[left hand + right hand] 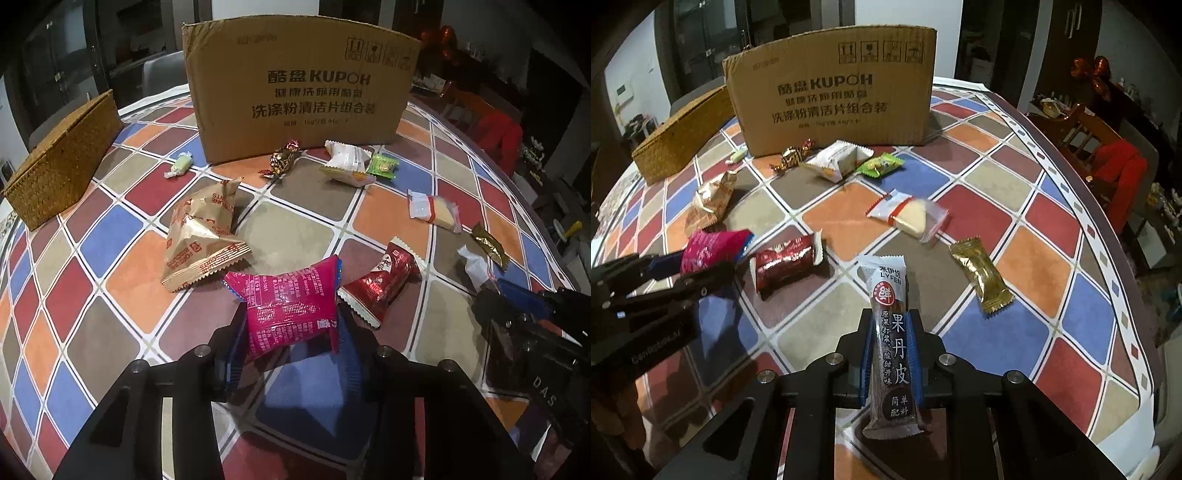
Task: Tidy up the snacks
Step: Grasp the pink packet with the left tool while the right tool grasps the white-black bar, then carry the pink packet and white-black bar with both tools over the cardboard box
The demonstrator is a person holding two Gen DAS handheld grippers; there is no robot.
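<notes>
Left wrist view: the left tool (291, 325) pinches a pink snack packet (291, 306) between its blue pads, just above the checkered table (110, 240). At twelve o'clock stands the cardboard box (299, 85), its inside hidden; at ten o'clock sits the woven basket (62, 162), lid shut, contents unseen. Loose snacks lie between them, a gold biscuit bag (203, 236) at eleven.

Right wrist view: the right tool (891, 354) is clamped narrow on a brown fruit-leather bar (892, 347), upright at six o'clock. A gold sachet (982, 275) lies at two, a red packet (786, 264) at ten, both outside any container.
</notes>
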